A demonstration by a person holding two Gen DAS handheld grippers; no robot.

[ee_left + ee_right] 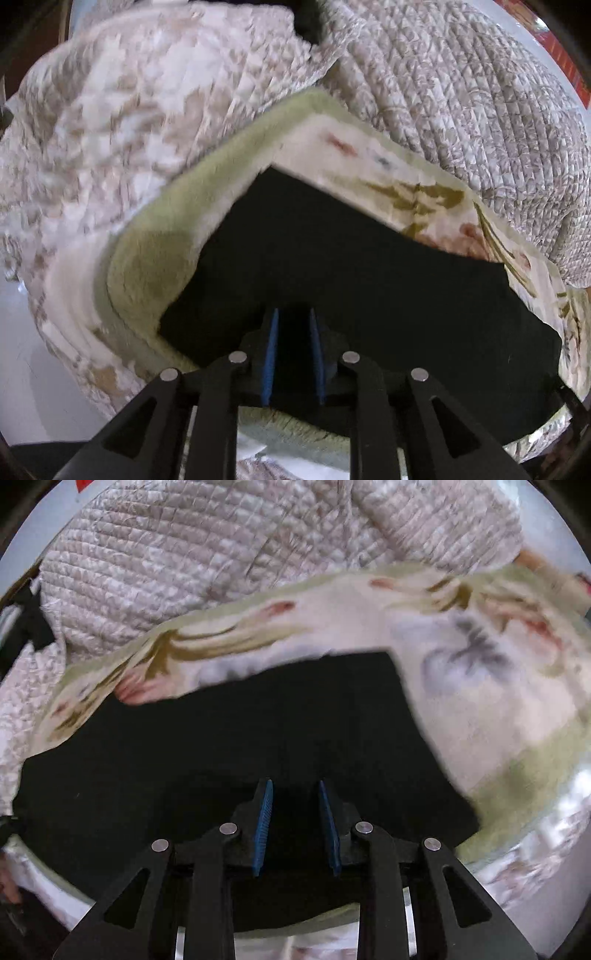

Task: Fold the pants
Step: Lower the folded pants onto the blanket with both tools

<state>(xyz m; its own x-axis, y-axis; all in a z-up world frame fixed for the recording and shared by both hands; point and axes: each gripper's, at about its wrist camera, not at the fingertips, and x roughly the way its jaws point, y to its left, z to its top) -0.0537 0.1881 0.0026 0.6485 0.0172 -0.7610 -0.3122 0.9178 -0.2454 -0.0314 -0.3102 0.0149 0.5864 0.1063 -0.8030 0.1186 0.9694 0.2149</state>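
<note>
- Left gripper [293, 314] hangs over the black pants [354, 266], blue pads a narrow gap apart; whether cloth is caught between them I cannot tell
- The pants lie flat on a floral blanket [413, 192] over a quilted bedspread [461, 92]
- Right gripper [295, 786] is parted a little wider above the pants [258, 731], nothing visibly pinched, the dark cloth spreading ahead and to both sides

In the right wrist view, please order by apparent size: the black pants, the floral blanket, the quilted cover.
1. black pants
2. quilted cover and floral blanket: they look alike in area, and the fisheye distorts, so I do not rank them.
</note>
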